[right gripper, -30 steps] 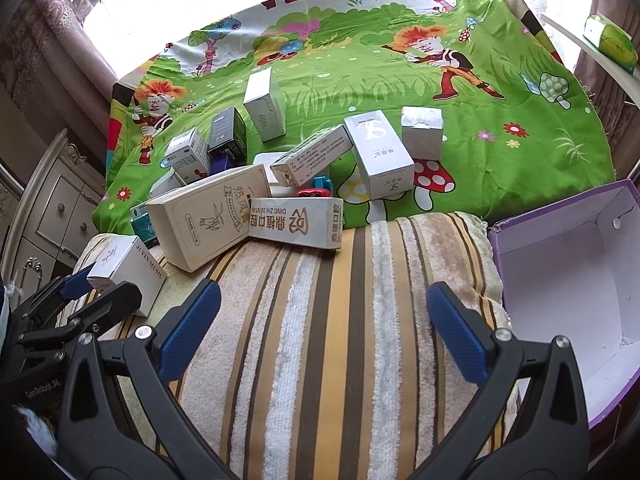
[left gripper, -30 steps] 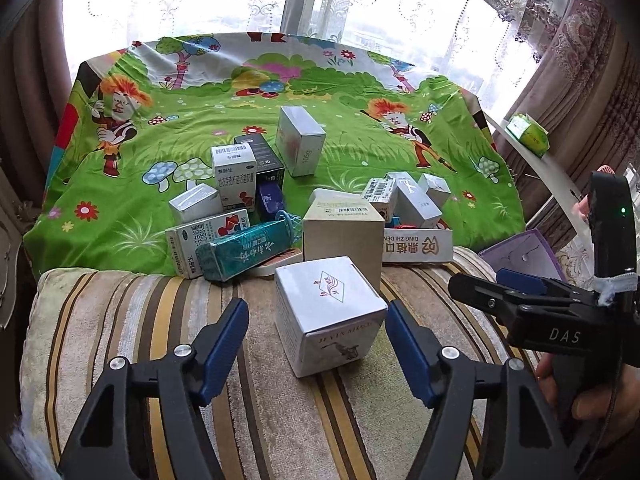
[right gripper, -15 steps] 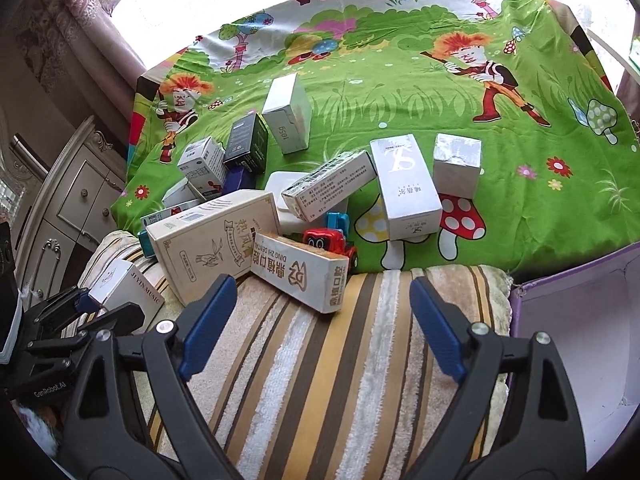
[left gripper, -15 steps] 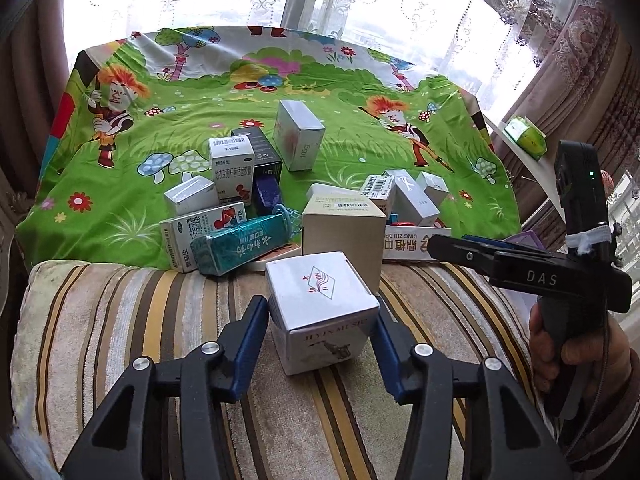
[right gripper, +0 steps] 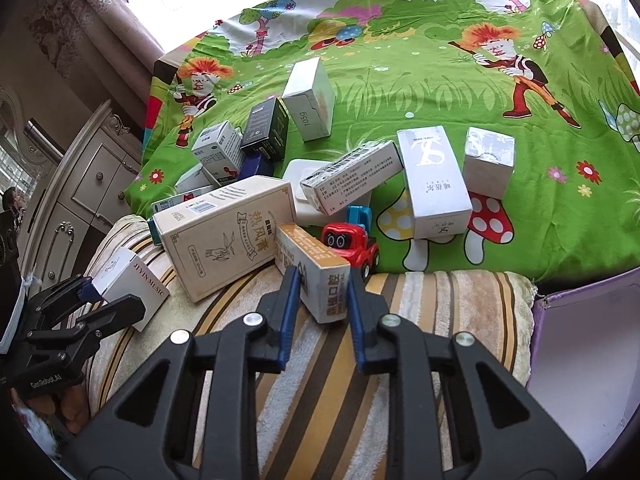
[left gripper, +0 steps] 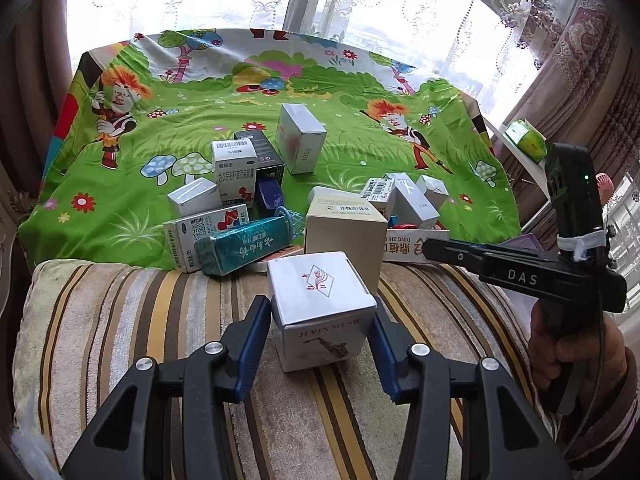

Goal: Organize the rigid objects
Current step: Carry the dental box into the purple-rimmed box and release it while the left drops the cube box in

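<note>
left gripper [left gripper: 320,332] clamps the white cube box [left gripper: 320,312]; right gripper [right gripper: 322,300] clamps the orange-topped carton [right gripper: 316,276]; purple box [right gripper: 580,364] holds nothing visible.

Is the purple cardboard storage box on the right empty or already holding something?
Cannot tell fully: the purple cardboard storage box is cut off by the frame; its visible white interior holds nothing.

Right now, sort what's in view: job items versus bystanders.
Job: white cube-shaped JIYIN MUSIC carton in left gripper; orange-and-white long carton in right gripper; purple open storage box.
Bystanders: green cartoon-print cloth; grey carved cabinet.
</note>
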The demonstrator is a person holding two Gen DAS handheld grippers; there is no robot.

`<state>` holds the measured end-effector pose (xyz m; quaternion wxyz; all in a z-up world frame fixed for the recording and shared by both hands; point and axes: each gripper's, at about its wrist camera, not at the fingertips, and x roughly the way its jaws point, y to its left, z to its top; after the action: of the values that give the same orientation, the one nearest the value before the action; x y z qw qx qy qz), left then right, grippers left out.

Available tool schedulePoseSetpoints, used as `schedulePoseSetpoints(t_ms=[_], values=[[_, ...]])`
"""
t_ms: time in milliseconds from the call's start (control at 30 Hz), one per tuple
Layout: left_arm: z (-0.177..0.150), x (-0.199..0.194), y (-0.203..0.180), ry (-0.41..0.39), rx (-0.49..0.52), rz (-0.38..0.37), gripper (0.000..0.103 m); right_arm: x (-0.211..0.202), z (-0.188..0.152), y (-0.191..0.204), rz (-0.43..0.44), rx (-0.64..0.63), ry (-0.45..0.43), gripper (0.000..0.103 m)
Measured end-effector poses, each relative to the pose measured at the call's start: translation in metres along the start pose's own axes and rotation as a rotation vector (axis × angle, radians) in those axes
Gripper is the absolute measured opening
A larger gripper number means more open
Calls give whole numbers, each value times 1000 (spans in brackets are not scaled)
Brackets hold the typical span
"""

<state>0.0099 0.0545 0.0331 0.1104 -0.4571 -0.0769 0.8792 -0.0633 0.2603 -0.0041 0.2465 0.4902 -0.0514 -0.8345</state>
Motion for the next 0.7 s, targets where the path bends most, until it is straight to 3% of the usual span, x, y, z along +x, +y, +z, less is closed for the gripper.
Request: schedulePoseSetpoints(t_ms=[400,700], values=[[5,-19,-15,-65,34,2,46,-39,-16,-3,11,26,-96,19],[6,-15,-57,-42,123,-86,46,-95,-49,-37,-45,126,-186,19]])
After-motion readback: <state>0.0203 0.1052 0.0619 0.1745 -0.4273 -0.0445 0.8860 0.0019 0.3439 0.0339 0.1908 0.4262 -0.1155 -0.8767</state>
